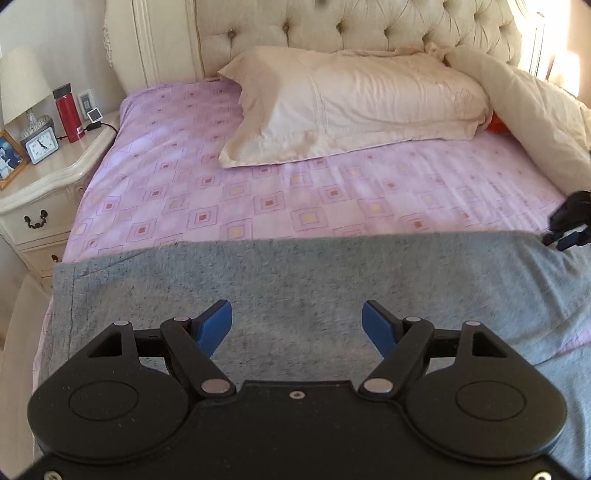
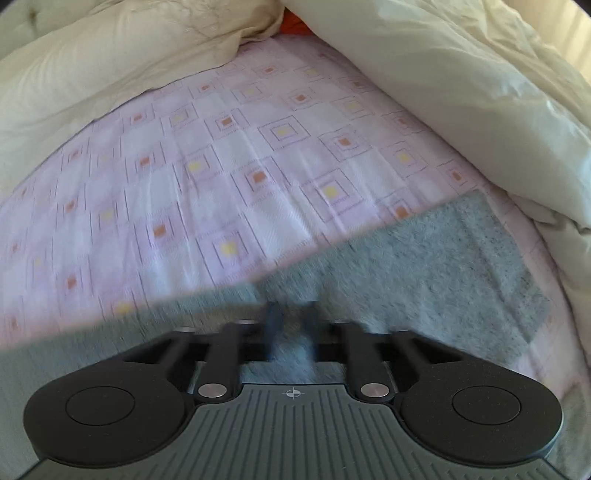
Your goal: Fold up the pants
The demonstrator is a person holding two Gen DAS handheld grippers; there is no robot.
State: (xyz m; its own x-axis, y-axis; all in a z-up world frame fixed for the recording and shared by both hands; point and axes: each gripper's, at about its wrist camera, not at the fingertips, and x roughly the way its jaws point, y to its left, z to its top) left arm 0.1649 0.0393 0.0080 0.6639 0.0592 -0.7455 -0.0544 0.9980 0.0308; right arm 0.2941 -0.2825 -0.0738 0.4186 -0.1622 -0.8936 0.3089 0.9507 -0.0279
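Grey heathered pants (image 1: 295, 280) are spread flat across the near part of the bed, lying on a lilac sheet (image 1: 177, 177) printed with little squares. Their far edge runs almost straight from the left edge of the mattress toward the right side.

The left gripper (image 1: 297, 325) hovers over the middle of the fabric with its blue fingers (image 1: 216, 325) spread wide apart, nothing between them. The right gripper (image 2: 291, 332) is down at the far edge of the pants, and its own camera is motion-blurred, but the fingers look drawn close together with a tuft of grey cloth bunched between them, so it seems pinched onto the pants (image 2: 424, 266). From the left camera you can just catch it at the right end of that edge.

Further up the bed there's a cream pillow (image 1: 351, 107) near the tufted headboard (image 1: 351, 26), with a rumpled cream duvet (image 2: 461, 103) piled along the right side. A nightstand (image 1: 48, 177) at the left holds a red bottle (image 1: 68, 114), a small clock (image 1: 41, 146) and a lamp (image 1: 24, 88).
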